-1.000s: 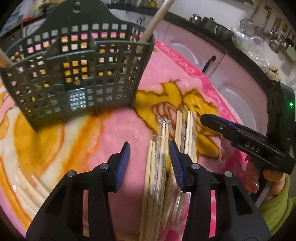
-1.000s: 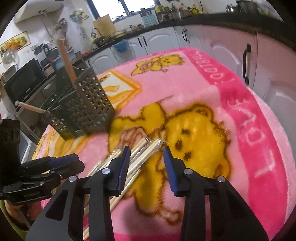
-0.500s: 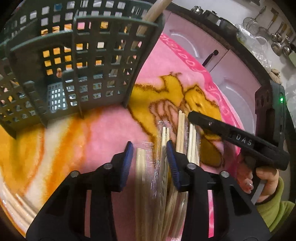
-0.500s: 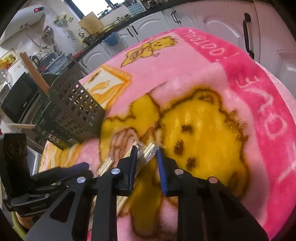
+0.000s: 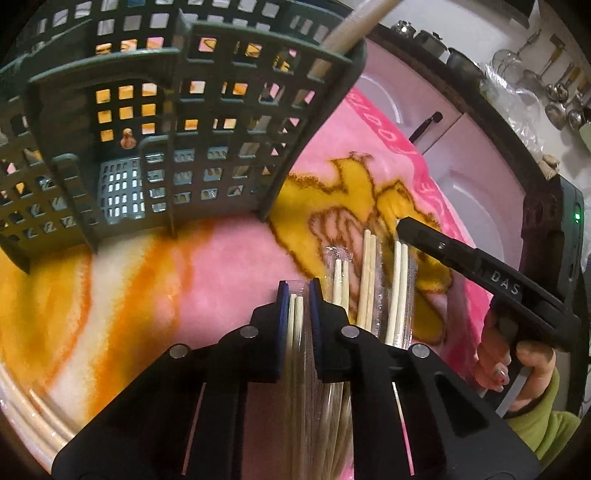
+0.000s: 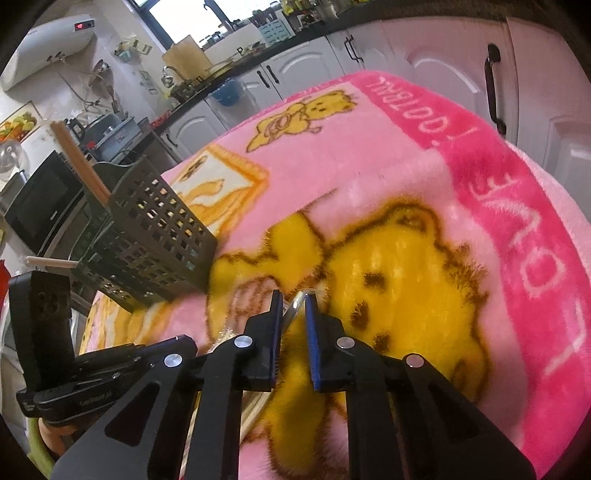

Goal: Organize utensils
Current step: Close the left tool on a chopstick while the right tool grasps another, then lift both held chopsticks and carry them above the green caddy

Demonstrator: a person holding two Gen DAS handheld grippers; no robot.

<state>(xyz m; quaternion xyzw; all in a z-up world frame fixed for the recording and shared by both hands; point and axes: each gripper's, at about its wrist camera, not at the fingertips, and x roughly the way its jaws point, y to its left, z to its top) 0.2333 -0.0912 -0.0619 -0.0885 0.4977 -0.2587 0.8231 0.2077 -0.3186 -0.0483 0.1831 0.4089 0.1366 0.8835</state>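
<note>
Left gripper (image 5: 298,295) clamped on one wrapped chopstick pair (image 5: 295,325), jaws nearly together, low over the pink blanket (image 5: 229,258); just right of it, three more wrapped chopstick pairs (image 5: 365,280) lying side by side on the yellow bear print. Right gripper (image 6: 293,310) pinched narrow around the tip of a wrapped pair (image 6: 295,308) at the far end of that row. Beyond, toward the blanket's far left edge, dark green perforated utensil basket (image 5: 177,122) standing upright, a wooden handle (image 5: 351,29) leaning out of its right compartment.
</note>
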